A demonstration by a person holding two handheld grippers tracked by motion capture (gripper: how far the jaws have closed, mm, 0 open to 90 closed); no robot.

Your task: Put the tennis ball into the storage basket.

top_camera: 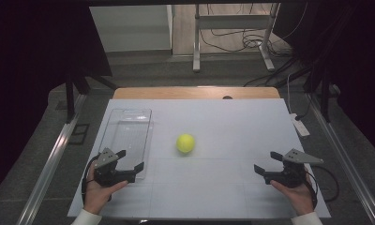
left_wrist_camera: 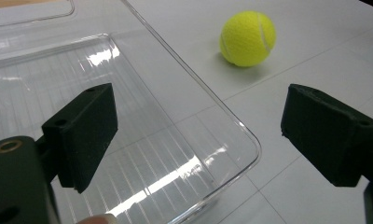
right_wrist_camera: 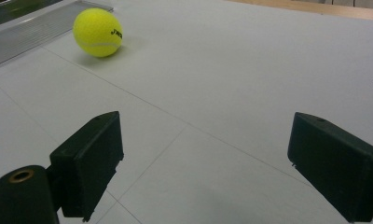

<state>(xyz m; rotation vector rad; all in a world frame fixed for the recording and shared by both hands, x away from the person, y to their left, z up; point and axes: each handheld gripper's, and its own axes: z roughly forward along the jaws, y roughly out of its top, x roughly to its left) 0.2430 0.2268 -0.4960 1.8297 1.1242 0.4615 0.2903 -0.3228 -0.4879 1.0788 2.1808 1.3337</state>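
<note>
Resting on the table (top_camera: 232, 117): one tennis ball (top_camera: 185, 143), one clear tray (top_camera: 129, 126), two wide-open, empty grippers, left gripper (top_camera: 129, 160) and right gripper (top_camera: 266, 161).

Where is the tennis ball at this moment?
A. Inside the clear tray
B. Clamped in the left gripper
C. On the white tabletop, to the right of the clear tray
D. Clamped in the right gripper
C: the tennis ball rests on the bare white tabletop, apart from the clear tray at its left, while the left gripper and the right gripper both stand open and hold nothing.
</note>
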